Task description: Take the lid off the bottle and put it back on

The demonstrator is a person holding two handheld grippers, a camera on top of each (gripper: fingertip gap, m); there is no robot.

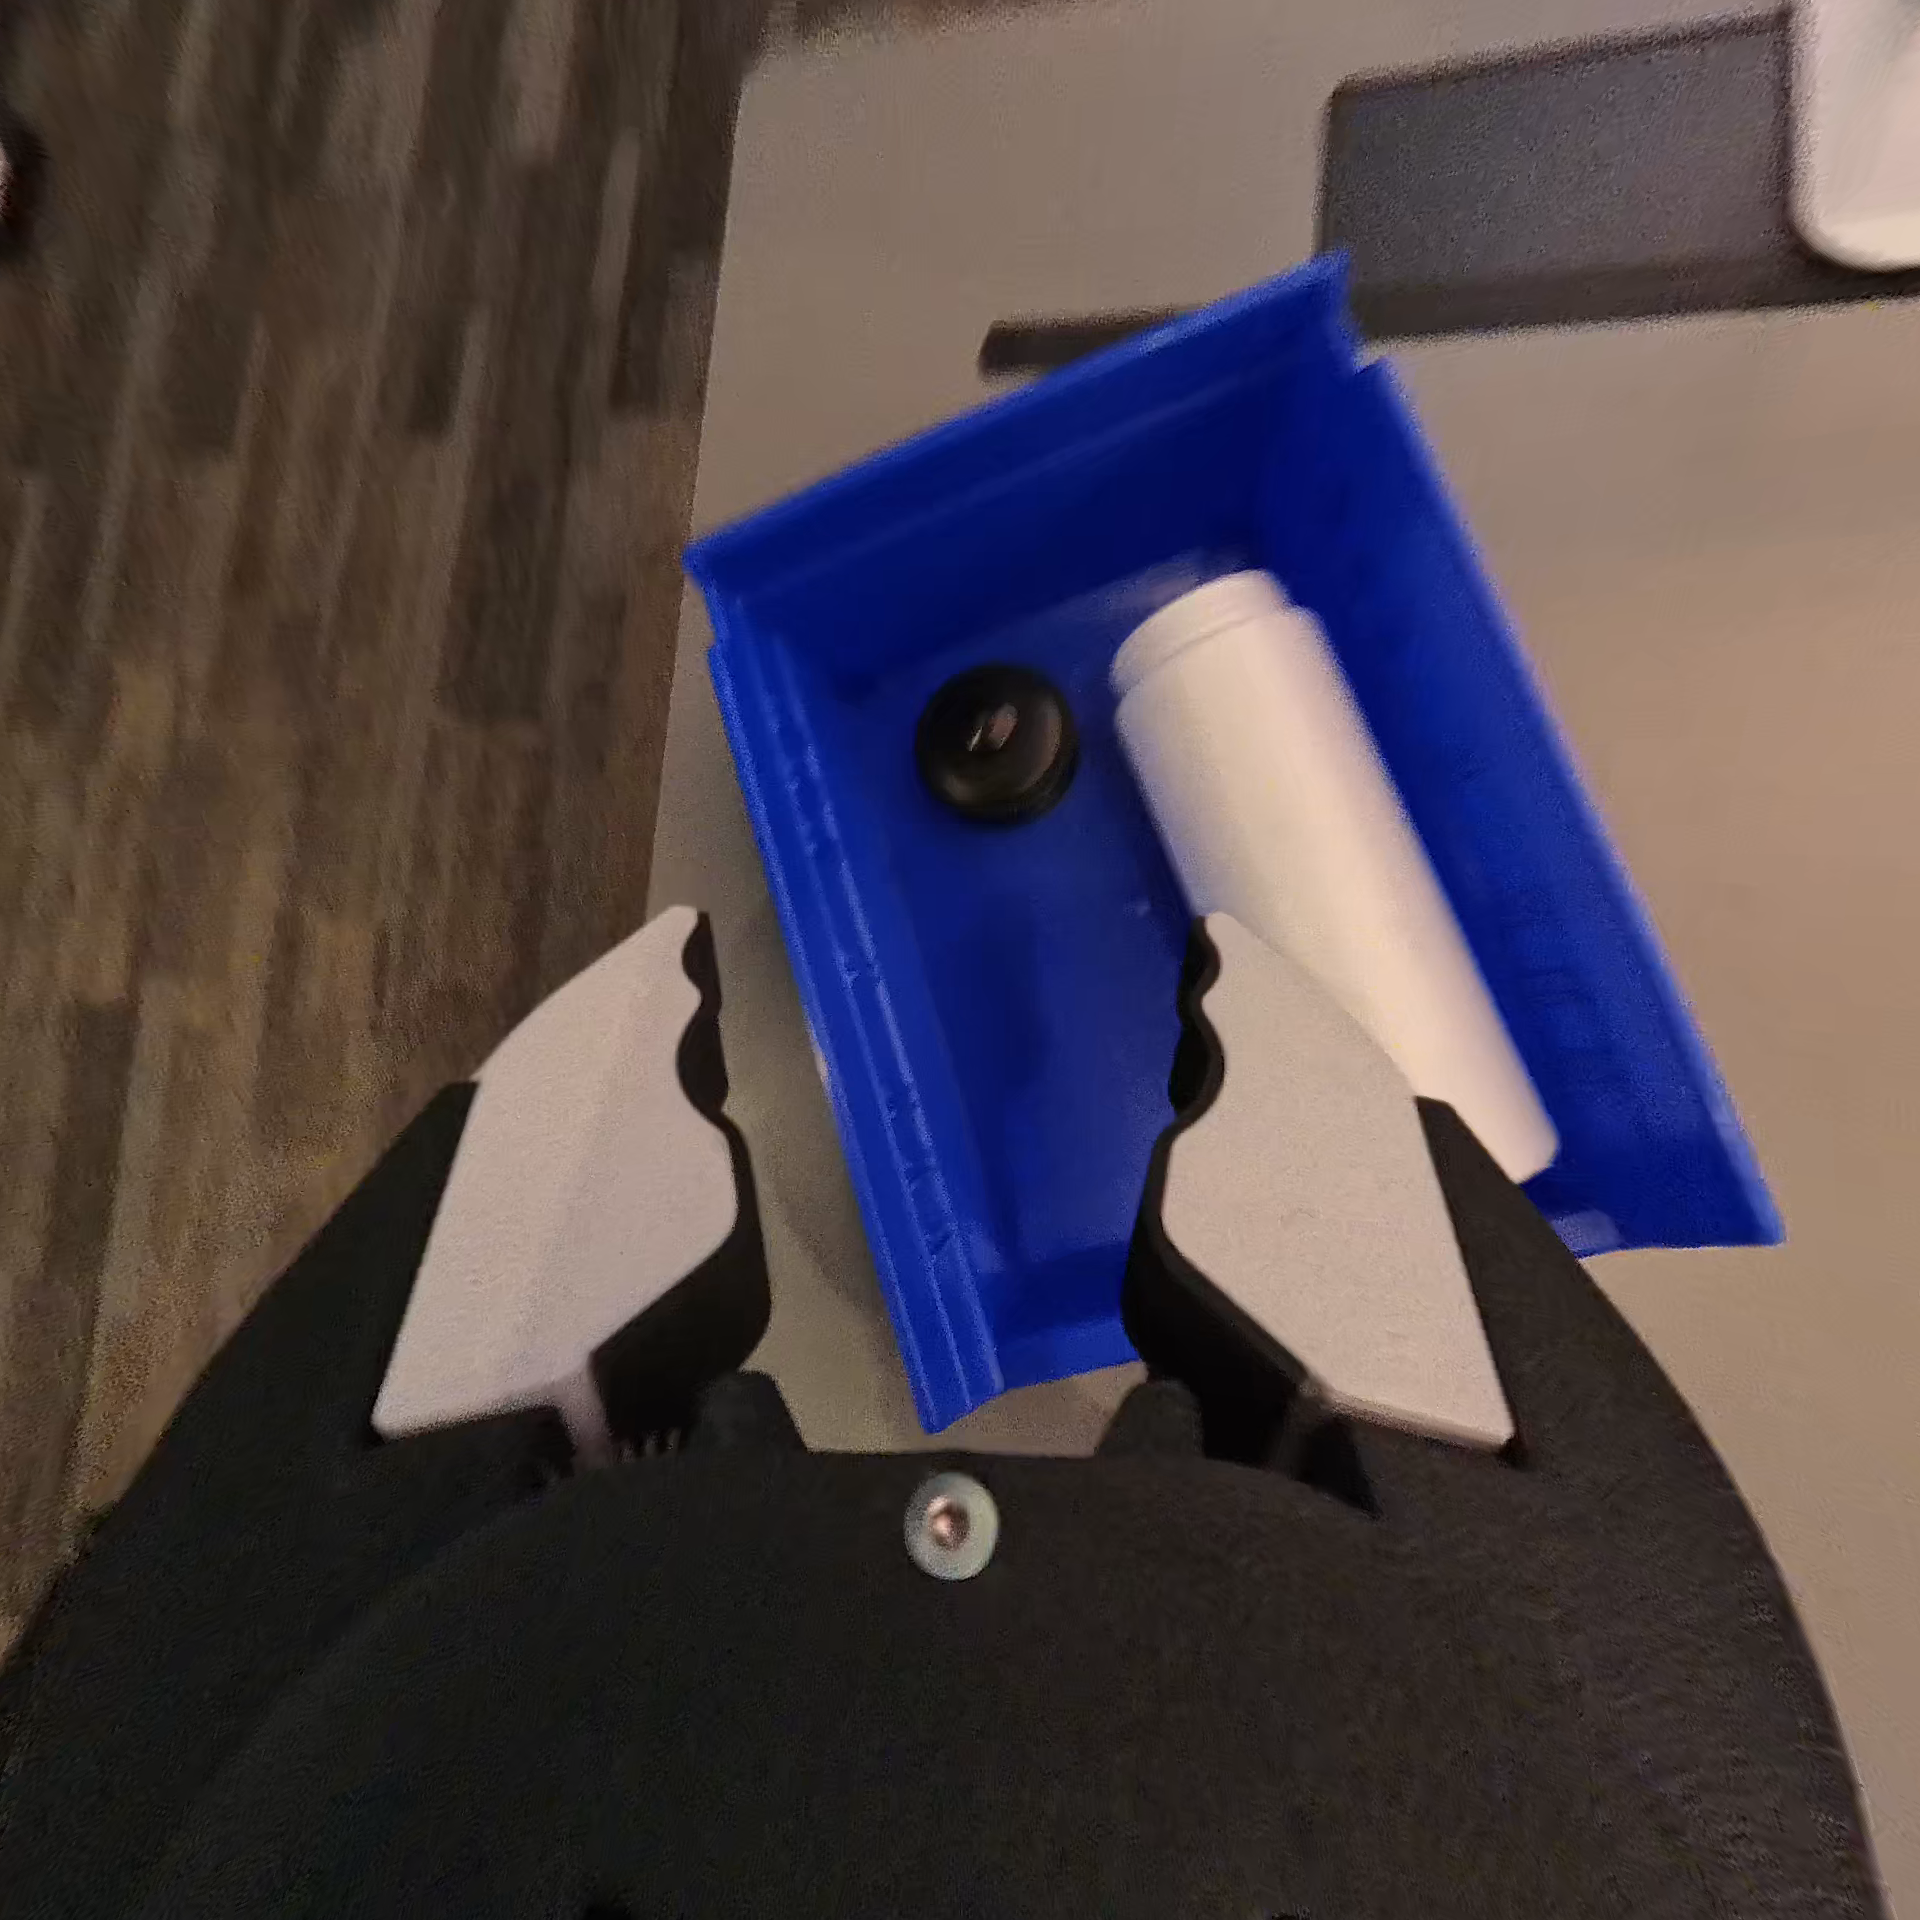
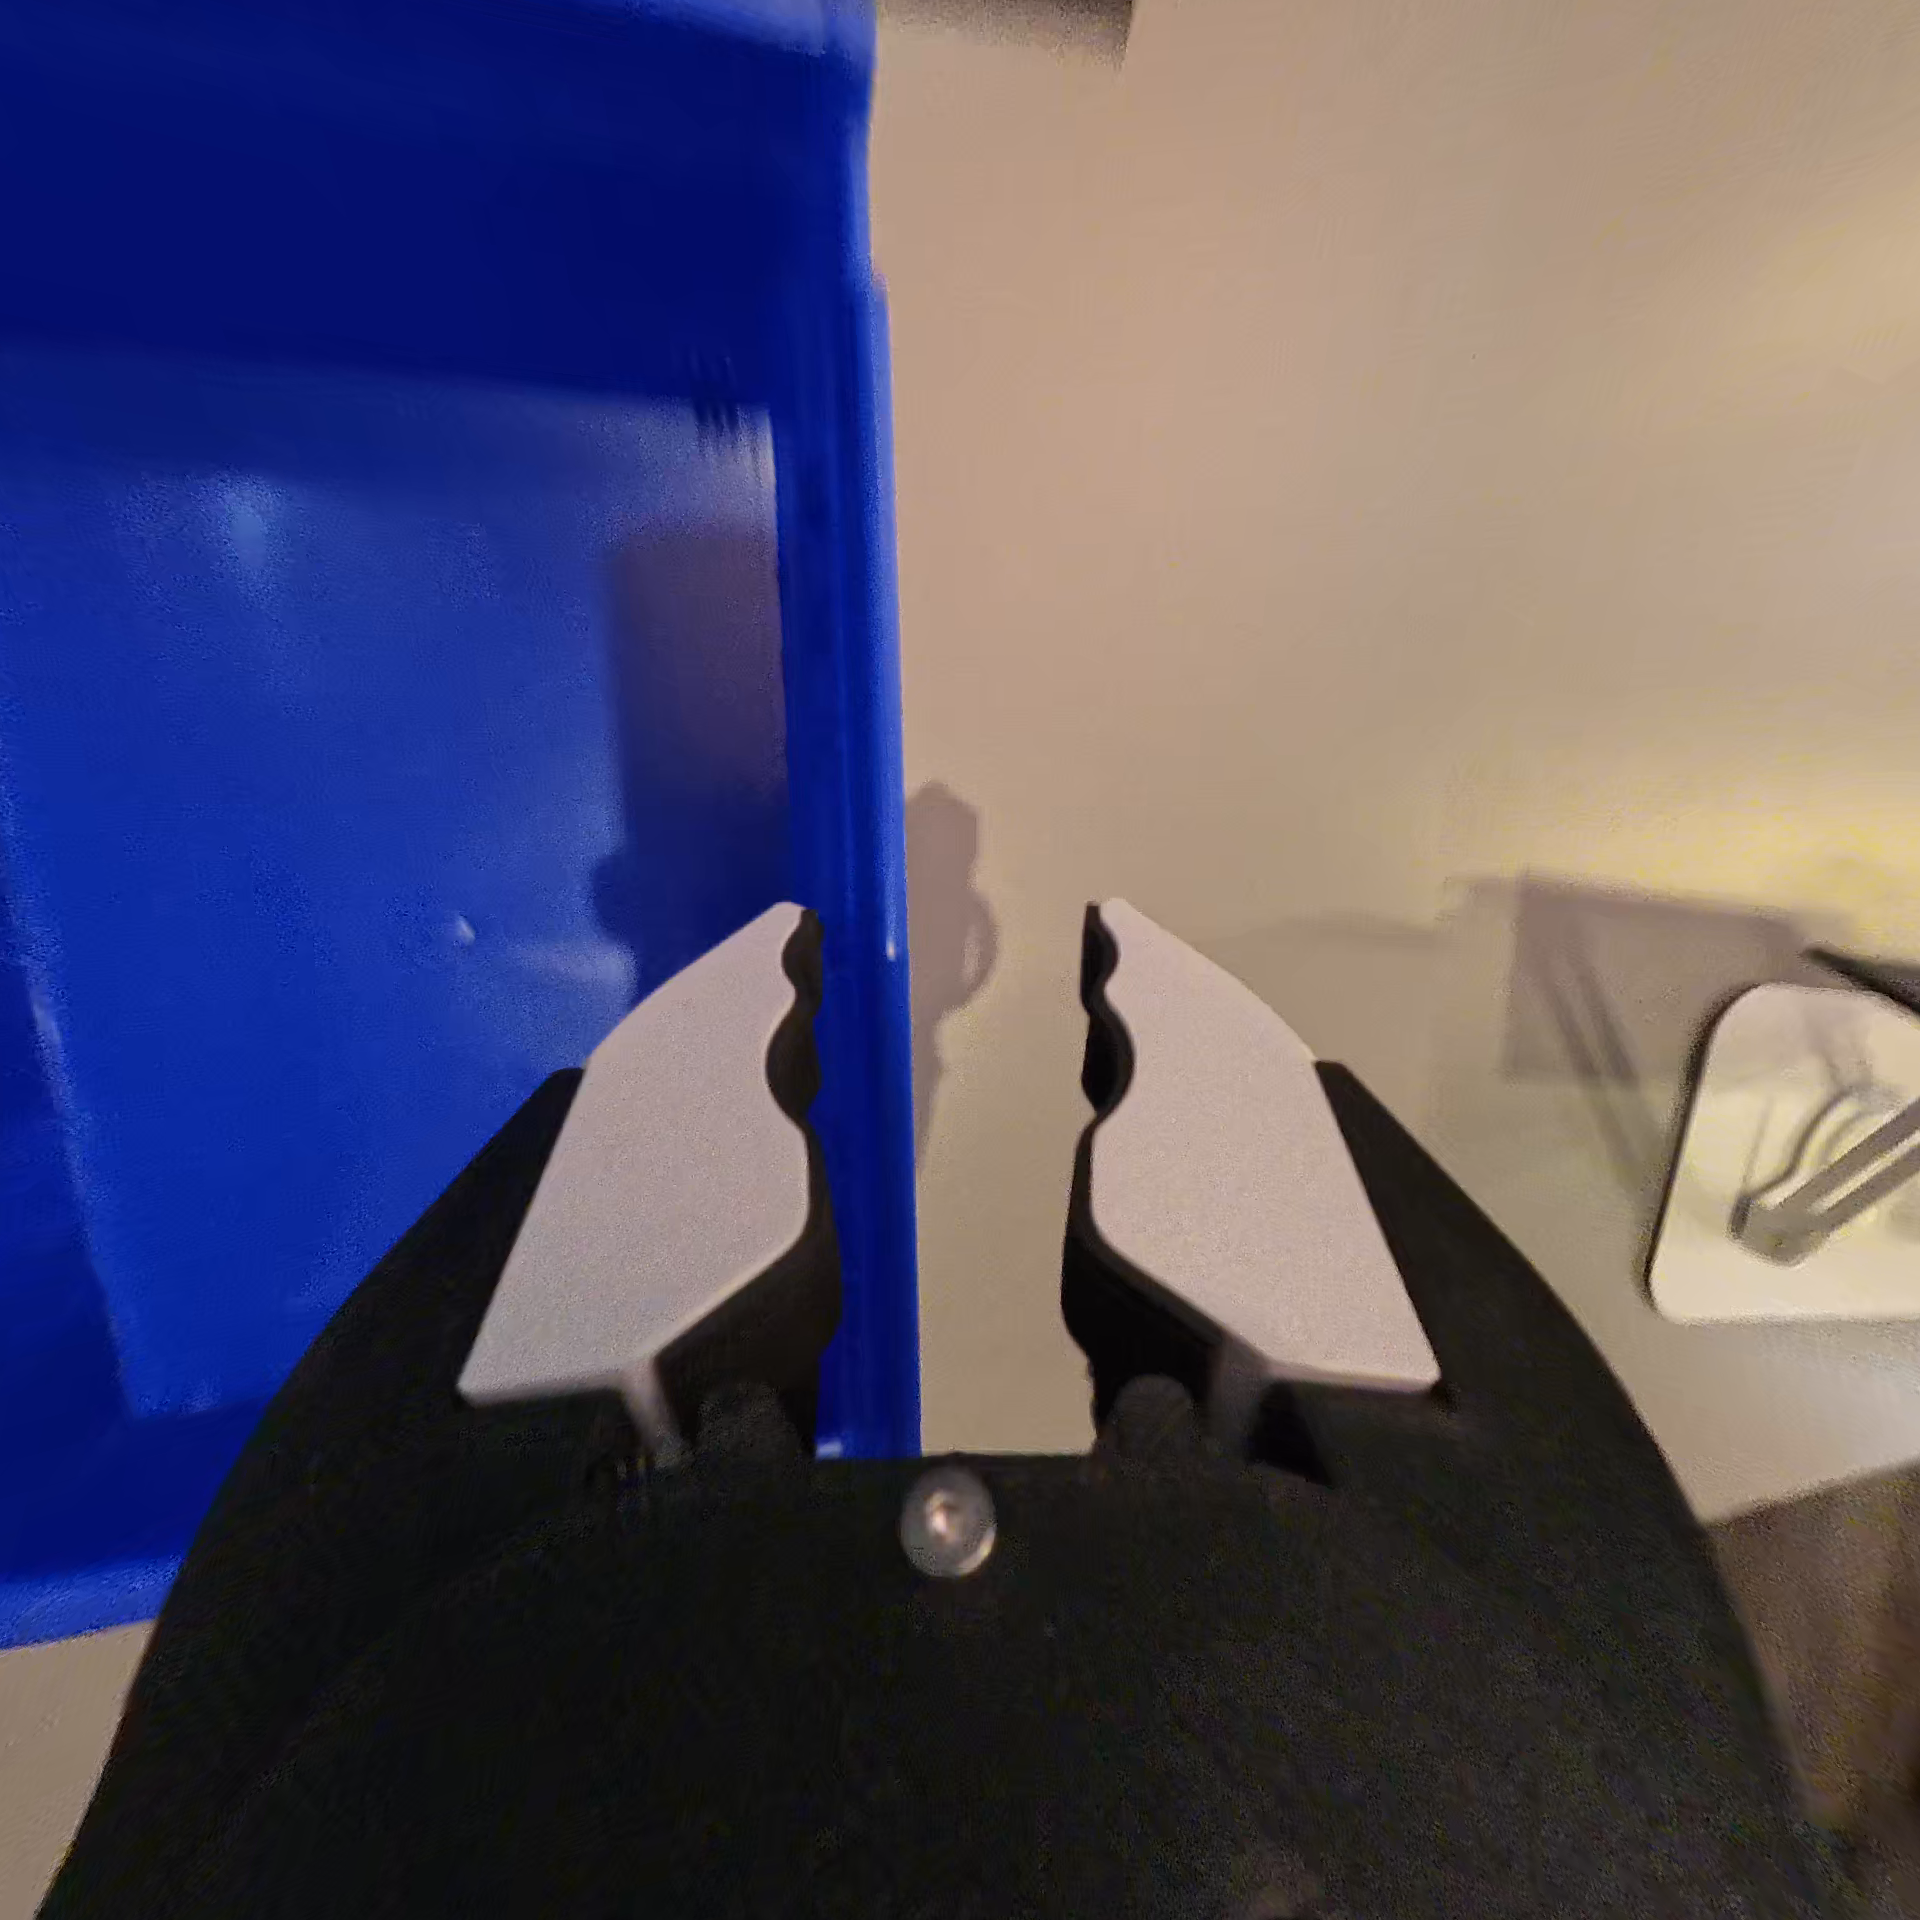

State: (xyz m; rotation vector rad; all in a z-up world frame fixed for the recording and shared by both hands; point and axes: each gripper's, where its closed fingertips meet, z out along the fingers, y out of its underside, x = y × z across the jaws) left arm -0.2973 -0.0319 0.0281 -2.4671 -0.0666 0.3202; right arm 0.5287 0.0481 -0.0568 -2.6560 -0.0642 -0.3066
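White plastic bottle [image 1: 1320, 862] lies on its side in the blue bin [image 1: 1621, 790] on the counter [image 1: 1662, 520], black lid [image 1: 995, 743] beside it, off. It looks light, smooth and rolly; grab its middle. Both tongs, left [image 1: 951, 935] and right [image 2: 951, 925], are apart and empty.

Left gripper [image 1: 951, 925] jaws spread wide, right gripper [image 2: 951, 914] parted, both empty

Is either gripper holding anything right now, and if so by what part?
Nothing is held. The left gripper and right gripper are both open and empty; the white bottle and black lid lie in the blue bin.
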